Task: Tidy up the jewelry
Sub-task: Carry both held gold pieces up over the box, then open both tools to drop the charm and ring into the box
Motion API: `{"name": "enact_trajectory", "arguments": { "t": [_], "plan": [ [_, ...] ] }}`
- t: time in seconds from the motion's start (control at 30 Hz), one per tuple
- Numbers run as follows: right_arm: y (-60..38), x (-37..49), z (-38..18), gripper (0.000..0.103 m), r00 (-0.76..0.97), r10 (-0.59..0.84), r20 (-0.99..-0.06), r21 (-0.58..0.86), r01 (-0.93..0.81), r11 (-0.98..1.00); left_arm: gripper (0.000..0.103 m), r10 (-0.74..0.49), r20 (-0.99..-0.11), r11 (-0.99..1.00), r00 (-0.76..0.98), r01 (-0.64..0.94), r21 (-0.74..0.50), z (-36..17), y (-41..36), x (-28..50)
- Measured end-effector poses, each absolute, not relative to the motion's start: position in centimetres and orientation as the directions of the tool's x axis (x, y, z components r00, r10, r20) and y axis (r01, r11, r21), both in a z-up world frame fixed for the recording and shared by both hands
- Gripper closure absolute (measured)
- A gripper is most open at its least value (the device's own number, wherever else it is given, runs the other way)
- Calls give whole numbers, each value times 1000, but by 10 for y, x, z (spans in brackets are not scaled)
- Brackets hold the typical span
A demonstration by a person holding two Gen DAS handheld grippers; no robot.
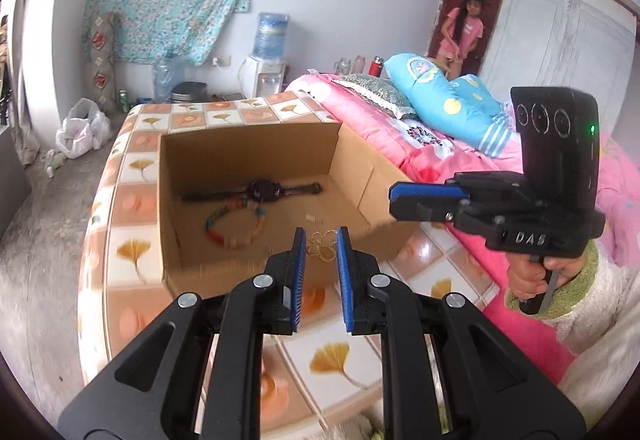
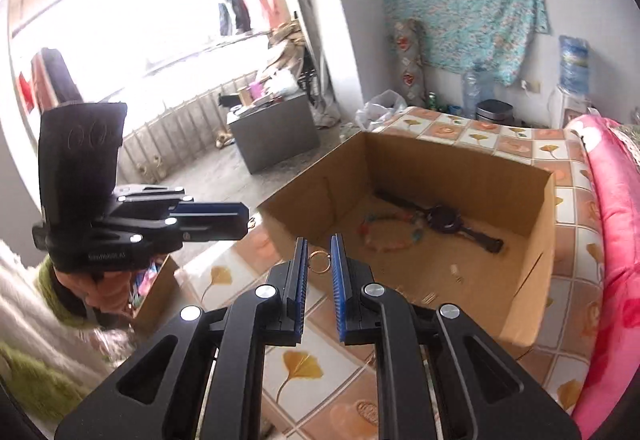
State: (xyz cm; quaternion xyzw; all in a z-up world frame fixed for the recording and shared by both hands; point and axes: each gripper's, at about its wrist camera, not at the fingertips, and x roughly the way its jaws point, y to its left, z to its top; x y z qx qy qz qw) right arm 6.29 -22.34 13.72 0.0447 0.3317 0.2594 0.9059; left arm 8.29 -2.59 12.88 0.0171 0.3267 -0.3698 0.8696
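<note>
In the left wrist view my left gripper [image 1: 321, 236] is shut on a small gold butterfly-shaped ornament [image 1: 322, 246], held above the near wall of an open cardboard box [image 1: 248, 148]. The right wrist view shows my right gripper [image 2: 319, 242] shut on a gold ring [image 2: 319, 262], just short of the box [image 2: 460, 176]. On the box floor lie a black watch [image 1: 262, 190] and a colourful beaded bracelet [image 1: 234, 226]. Each gripper shows side-on in the other's view: the right gripper [image 1: 394, 200] beside the box, the left gripper [image 2: 245, 218] left of it.
The box stands on a table with a tile-and-leaf patterned cover [image 1: 136, 252]. A bed with a pink quilt [image 1: 384, 124] and a blue pillow [image 1: 440, 96] borders it. A person in pink [image 1: 462, 32] stands in the far doorway. A smaller box [image 2: 154, 288] sits below the table's edge.
</note>
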Motion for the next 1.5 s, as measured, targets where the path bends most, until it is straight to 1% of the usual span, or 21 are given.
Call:
{"name": "enact_trajectory", "arguments": {
  "t": [0.1, 0.17, 0.2, 0.23, 0.27, 0.3, 0.37, 0.47, 0.57, 0.63, 0.67, 0.83, 1.0, 1.03, 1.07, 1.13, 1.27, 1.33, 1.4, 1.43, 1.5],
  "plan": [
    [-226, 94, 135, 91, 611, 431, -664, 229, -382, 895, 88, -599, -640, 737, 480, 644, -207, 123, -46, 119],
    [-230, 126, 124, 91, 528, 429, -733, 276, -347, 897, 88, -605, -684, 725, 407, 637, -263, 114, -58, 145],
    [-235, 141, 118, 91, 491, 412, -767, 286, -313, 906, 88, -614, -707, 719, 351, 618, -318, 107, -66, 165],
    [-236, 153, 113, 91, 460, 404, -791, 291, -299, 909, 88, -622, -716, 711, 317, 613, -346, 101, -70, 174],
    [-238, 166, 106, 91, 428, 399, -811, 298, -285, 911, 88, -616, -735, 716, 283, 591, -372, 93, -78, 189],
    [-242, 181, 99, 91, 394, 389, -832, 306, -259, 916, 88, -597, -756, 729, 269, 575, -371, 87, -84, 197],
    [-249, 199, 87, 91, 338, 403, -850, 341, -228, 912, 88, -583, -777, 732, 237, 567, -377, 77, -95, 205],
    [-254, 219, 73, 90, 294, 416, -861, 378, -178, 908, 88, -584, -792, 733, 178, 534, -421, 64, -107, 217],
    [-260, 230, 66, 90, 284, 443, -850, 419, -145, 897, 88, -569, -805, 754, 168, 497, -430, 56, -112, 226],
    [-263, 235, 64, 90, 292, 455, -841, 433, -138, 891, 81, -575, -802, 756, 161, 480, -446, 53, -110, 229],
    [-263, 234, 64, 90, 296, 457, -839, 437, -137, 889, 79, -576, -801, 758, 161, 471, -451, 52, -109, 230],
    [-270, 232, 65, 90, 319, 472, -822, 455, -130, 881, 73, -589, -788, 759, 180, 457, -463, 54, -101, 230],
    [-274, 229, 68, 89, 340, 477, -811, 465, -120, 877, 69, -610, -763, 759, 214, 434, -485, 62, -90, 226],
    [-274, 229, 69, 87, 349, 472, -810, 463, -116, 879, 68, -613, -758, 759, 223, 432, -486, 65, -88, 225],
    [-275, 227, 72, 83, 359, 471, -806, 463, -113, 879, 68, -616, -753, 759, 231, 430, -489, 67, -85, 223],
    [-277, 222, 79, 82, 382, 478, -791, 475, -110, 873, 68, -623, -739, 759, 258, 429, -490, 75, -77, 215],
    [-282, 199, 105, 82, 460, 502, -732, 507, -123, 853, 62, -626, -699, 766, 346, 444, -466, 95, -55, 192],
    [-284, 180, 121, 81, 504, 512, -696, 515, -146, 845, 56, -625, -679, 770, 385, 450, -453, 103, -43, 180],
    [-287, 154, 137, 78, 557, 520, -647, 520, -177, 836, 51, -617, -661, 779, 427, 450, -437, 110, -26, 166],
    [-287, 142, 143, 74, 575, 527, -625, 522, -193, 830, 47, -609, -655, 786, 447, 450, -424, 111, -18, 158],
    [-288, 116, 153, 72, 609, 542, -579, 527, -228, 819, 44, -581, -650, 807, 490, 447, -385, 113, -2, 141]
  ]
}}
